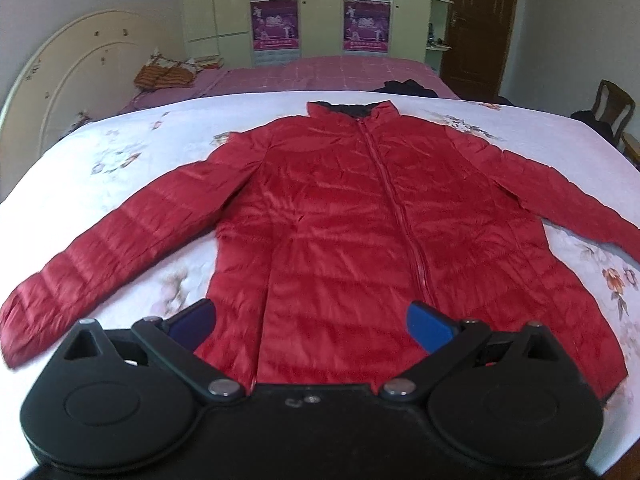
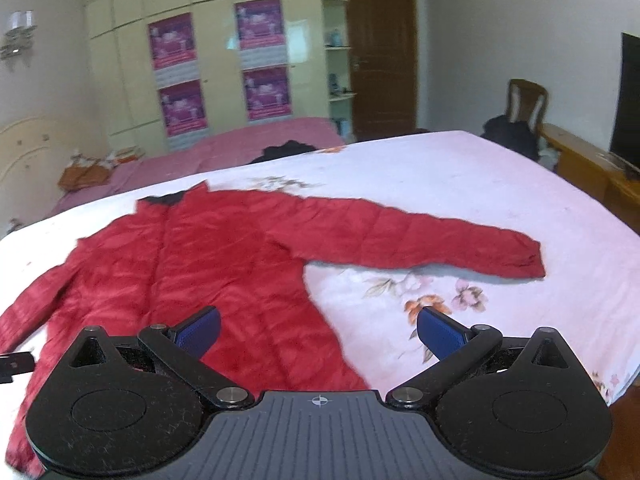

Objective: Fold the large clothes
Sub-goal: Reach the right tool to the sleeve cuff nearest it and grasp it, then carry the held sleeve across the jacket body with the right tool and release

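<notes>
The red jacket (image 1: 360, 216) lies flat, zipped, sleeves spread, on the bed (image 1: 120, 152). My left hand-held gripper (image 1: 310, 320) and right hand-held gripper (image 2: 318, 330) hover released. I should pinch each cuff cleanly, then fold the sleeves inward.

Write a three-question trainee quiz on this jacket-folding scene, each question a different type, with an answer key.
1. True or false: the red jacket lies zipped, front up, sleeves spread on the floral sheet.
2. The left gripper is: A) open and empty, B) shut on a sleeve, C) out of view.
3. Fill in: the right gripper hovers over the jacket's ____ edge.

Key: 1 true; 2 A; 3 hem (bottom).
</notes>
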A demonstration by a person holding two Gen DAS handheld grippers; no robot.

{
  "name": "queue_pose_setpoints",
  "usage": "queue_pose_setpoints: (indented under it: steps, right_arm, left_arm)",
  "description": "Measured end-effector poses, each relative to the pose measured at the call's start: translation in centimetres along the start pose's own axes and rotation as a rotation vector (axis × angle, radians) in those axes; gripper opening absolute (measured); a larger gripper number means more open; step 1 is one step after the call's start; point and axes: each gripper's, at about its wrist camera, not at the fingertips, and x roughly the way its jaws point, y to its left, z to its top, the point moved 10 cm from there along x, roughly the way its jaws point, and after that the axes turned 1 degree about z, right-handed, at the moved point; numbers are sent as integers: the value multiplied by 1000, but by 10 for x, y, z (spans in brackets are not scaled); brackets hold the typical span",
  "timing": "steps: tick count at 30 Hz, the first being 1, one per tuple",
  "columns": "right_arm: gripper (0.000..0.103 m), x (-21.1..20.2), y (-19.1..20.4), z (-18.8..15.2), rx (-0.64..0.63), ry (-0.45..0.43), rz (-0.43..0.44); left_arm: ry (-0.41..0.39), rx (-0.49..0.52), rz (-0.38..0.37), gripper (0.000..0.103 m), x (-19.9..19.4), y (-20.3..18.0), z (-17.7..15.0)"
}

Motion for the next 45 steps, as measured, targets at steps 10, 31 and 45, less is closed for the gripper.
queue_pose_setpoints:
  steps: [10, 31, 45]
  right_arm:
    - [102, 68, -60, 22, 41, 10, -45]
    - [100, 200, -246, 14, 363, 178, -219]
    - [8, 196, -260, 42, 405, 82, -196]
  left_arm:
    - [85, 17, 43, 100, 69, -24, 6]
    - [115, 0, 132, 91, 136, -70, 36]
    - [129, -59, 86, 73, 149, -52, 41]
